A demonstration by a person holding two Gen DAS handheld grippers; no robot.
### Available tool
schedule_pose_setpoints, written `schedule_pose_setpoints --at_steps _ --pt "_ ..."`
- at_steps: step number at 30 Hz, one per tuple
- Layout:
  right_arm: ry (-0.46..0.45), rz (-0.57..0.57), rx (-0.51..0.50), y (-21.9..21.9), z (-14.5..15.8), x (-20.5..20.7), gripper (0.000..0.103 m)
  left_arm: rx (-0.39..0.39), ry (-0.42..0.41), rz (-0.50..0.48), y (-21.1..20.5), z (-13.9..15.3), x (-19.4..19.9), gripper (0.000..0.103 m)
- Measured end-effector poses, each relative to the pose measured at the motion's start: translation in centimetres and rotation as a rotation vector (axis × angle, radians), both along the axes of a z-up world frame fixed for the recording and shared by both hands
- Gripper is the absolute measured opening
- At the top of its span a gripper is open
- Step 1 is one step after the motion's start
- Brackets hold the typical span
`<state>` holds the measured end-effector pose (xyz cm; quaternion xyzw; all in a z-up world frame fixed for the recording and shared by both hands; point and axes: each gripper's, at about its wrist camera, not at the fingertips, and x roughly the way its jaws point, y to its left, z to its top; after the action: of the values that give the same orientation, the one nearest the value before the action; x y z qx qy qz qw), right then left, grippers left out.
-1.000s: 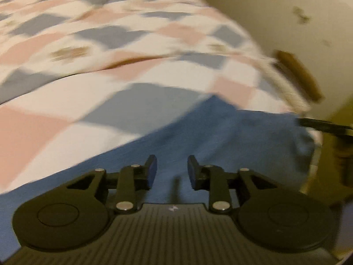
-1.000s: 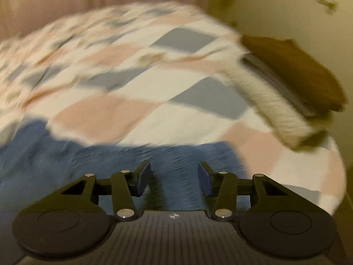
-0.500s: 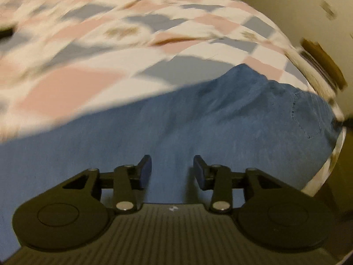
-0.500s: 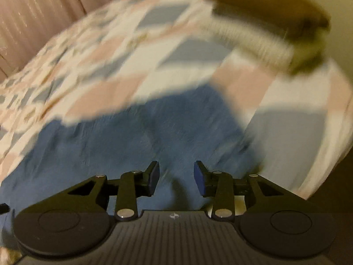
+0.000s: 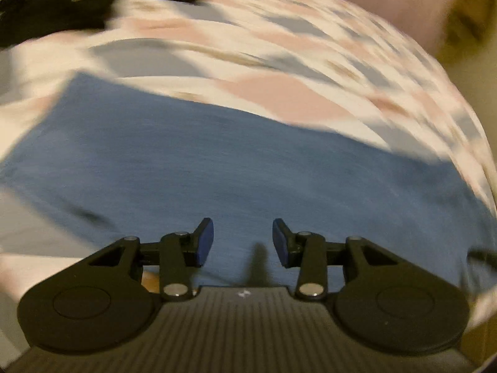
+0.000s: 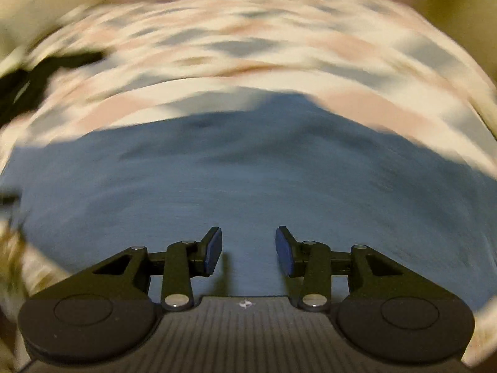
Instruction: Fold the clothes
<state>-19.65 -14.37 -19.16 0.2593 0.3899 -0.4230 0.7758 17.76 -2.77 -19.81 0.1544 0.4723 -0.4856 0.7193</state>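
A blue garment [image 5: 242,168] is spread flat on a bed, across the near part of a bedspread [image 5: 279,49] patterned with pink, grey and white squares. In the left wrist view its far edge runs slantwise from upper left to lower right, with a corner seen at the upper left. In the right wrist view the same garment [image 6: 248,168] fills the lower half, and its far edge rises to a low peak near the middle against the bedspread [image 6: 248,40]. Both views are smeared by motion, so seams and details of the cloth cannot be told.

The left gripper [image 5: 243,242] is held over the blue cloth with its jaws wide apart and nothing between them. The right gripper [image 6: 249,250] is likewise held over the cloth, jaws spread wide and empty.

A dark object [image 5: 56,6] is seen at the far left of the bedspread; what it is cannot be told.
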Motion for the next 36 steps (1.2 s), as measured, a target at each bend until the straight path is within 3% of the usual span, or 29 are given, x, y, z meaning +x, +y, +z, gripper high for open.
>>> schedule_pose_setpoints --at_steps 5,7,11,15,18,26,28,30,32,36 --pt "0.052 0.294 -0.109 5.4 -1.0 14.3 0.042 -0.013 0.026 0.213 4.5 0.2 10.0 0.038" --pt "0.074 0.387 -0.174 7.9 -1.3 19.7 0.042 -0.023 0.073 0.266 5.9 -0.3 13.6 0.038" --pt "0.127 0.531 -0.302 11.8 -2.6 28.7 0.046 -0.015 0.163 0.310 7.5 -1.8 18.9 0.038" --pt "0.211 0.609 -0.364 14.8 -4.0 34.4 0.045 -0.012 0.287 0.298 7.6 -3.4 21.6 0.038" --pt "0.266 0.644 -0.411 15.7 -4.7 36.5 0.040 -0.019 0.322 0.275 7.0 -3.5 22.2 0.038" --pt "0.286 0.697 -0.470 15.3 -6.2 39.3 0.037 -0.091 0.398 0.275 8.8 -2.2 22.8 0.039" --pt "0.301 0.696 -0.458 15.5 -6.5 39.5 0.026 -0.118 0.407 0.277 8.8 -1.6 23.1 0.039" --pt "0.287 0.673 -0.431 15.1 -6.7 39.7 0.023 -0.125 0.395 0.253 8.3 -1.5 22.9 0.039" --pt "0.270 0.649 -0.416 15.0 -6.7 39.5 0.023 -0.092 0.383 0.249 7.4 -2.3 22.7 0.039" --pt "0.266 0.655 -0.420 15.6 -6.9 38.9 0.023 -0.085 0.462 0.330 7.6 -4.5 22.9 0.039"
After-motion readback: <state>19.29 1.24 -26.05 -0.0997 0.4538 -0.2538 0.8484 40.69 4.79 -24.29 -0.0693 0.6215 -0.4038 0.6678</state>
